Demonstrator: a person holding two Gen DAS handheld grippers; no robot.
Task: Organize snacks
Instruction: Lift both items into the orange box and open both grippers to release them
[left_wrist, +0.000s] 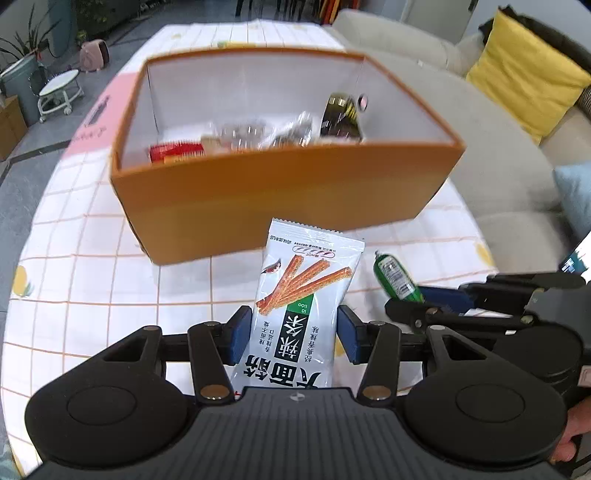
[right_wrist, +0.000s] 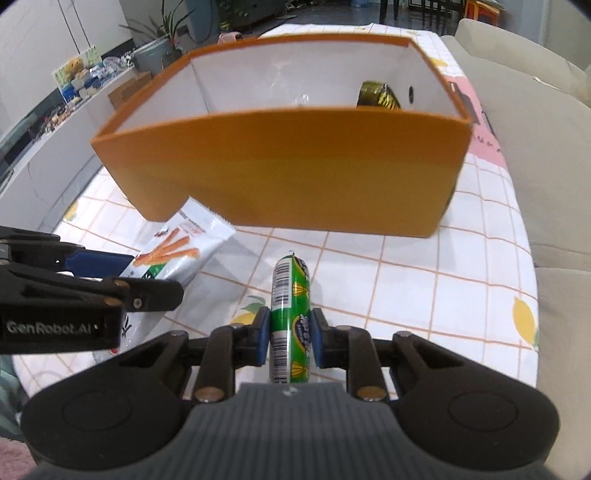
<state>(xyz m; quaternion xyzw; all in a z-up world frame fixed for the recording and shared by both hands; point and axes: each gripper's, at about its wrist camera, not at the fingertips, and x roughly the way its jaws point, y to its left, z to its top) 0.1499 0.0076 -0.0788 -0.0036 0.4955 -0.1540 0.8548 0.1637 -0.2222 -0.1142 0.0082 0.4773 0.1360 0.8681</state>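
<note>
My left gripper (left_wrist: 293, 332) is shut on a white snack packet (left_wrist: 303, 295) printed with orange sticks, held above the table just before the orange box (left_wrist: 280, 195). The packet also shows in the right wrist view (right_wrist: 173, 258). My right gripper (right_wrist: 288, 338) is shut on a green sausage-shaped snack (right_wrist: 291, 317), also held in front of the orange box (right_wrist: 295, 177). That green snack shows at the right of the left wrist view (left_wrist: 397, 278). Inside the box lie a red packet (left_wrist: 177, 152), clear-wrapped snacks (left_wrist: 258, 134) and a dark yellow-striped bag (left_wrist: 341, 116).
The box stands on a table with a white checked cloth (left_wrist: 92, 266) printed with lemons. A grey sofa (left_wrist: 491, 147) with a yellow cushion (left_wrist: 528, 74) runs along the table's right side. A small stool (left_wrist: 59, 92) and a plant stand on the floor at far left.
</note>
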